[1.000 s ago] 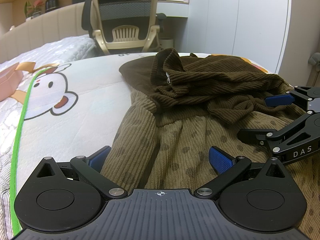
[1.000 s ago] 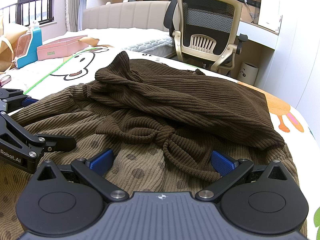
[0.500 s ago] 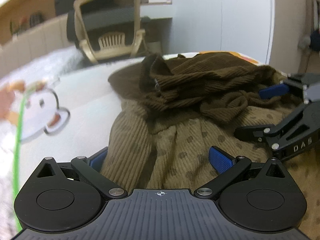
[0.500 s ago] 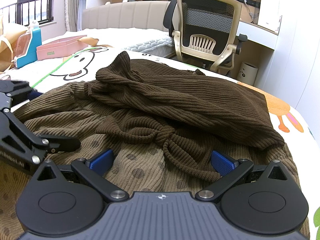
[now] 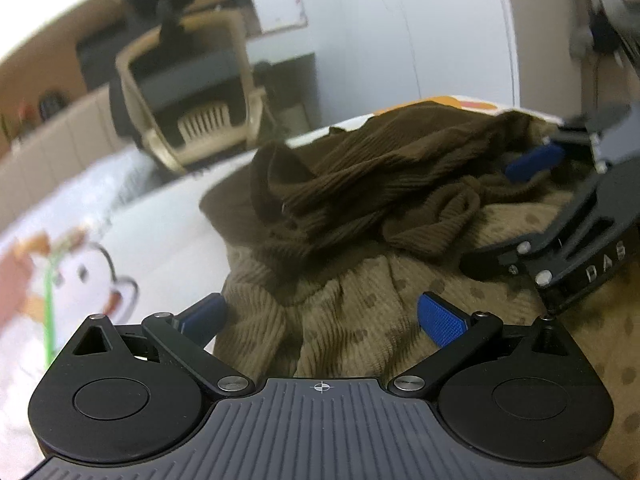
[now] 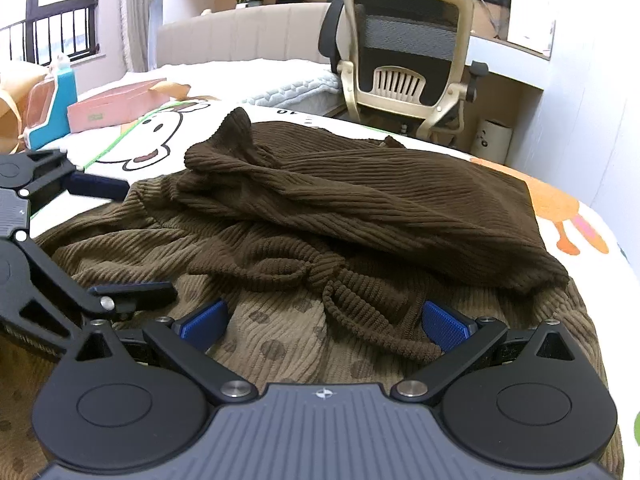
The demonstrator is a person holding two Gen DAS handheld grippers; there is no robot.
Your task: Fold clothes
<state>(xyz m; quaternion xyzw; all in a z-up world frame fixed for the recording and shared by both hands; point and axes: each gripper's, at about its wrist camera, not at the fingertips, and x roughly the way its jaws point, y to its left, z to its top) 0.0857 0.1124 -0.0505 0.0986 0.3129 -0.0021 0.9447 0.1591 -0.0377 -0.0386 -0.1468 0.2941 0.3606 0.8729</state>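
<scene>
A dark brown ribbed garment (image 6: pixel 380 200) lies rumpled on a lighter olive corduroy piece with dark dots (image 6: pixel 280 344), spread over the bed. In the left wrist view the same dark garment (image 5: pixel 360 184) sits above the dotted fabric (image 5: pixel 360 320). My left gripper (image 5: pixel 320 316) is open, its blue pads straddling a ridge of the dotted fabric near the garment's left edge. My right gripper (image 6: pixel 324 322) is open too, over the dotted fabric and a ribbed cuff. Each gripper shows in the other's view: the right gripper (image 5: pixel 560 216) at right, the left gripper (image 6: pixel 92 236) at left.
The bed sheet (image 6: pixel 160 148) has a cartoon print and a green line. A pink box (image 6: pixel 116 106) and a blue item (image 6: pixel 56 108) lie at far left. An office chair (image 6: pixel 404 64) stands behind the bed, with a desk and a small white bin (image 6: pixel 494 140) near the wall.
The left gripper has tilted and swung, so its view is blurred and rolled, with the dotted fabric bunched higher between its pads. The right gripper has held still. Both stay open.
</scene>
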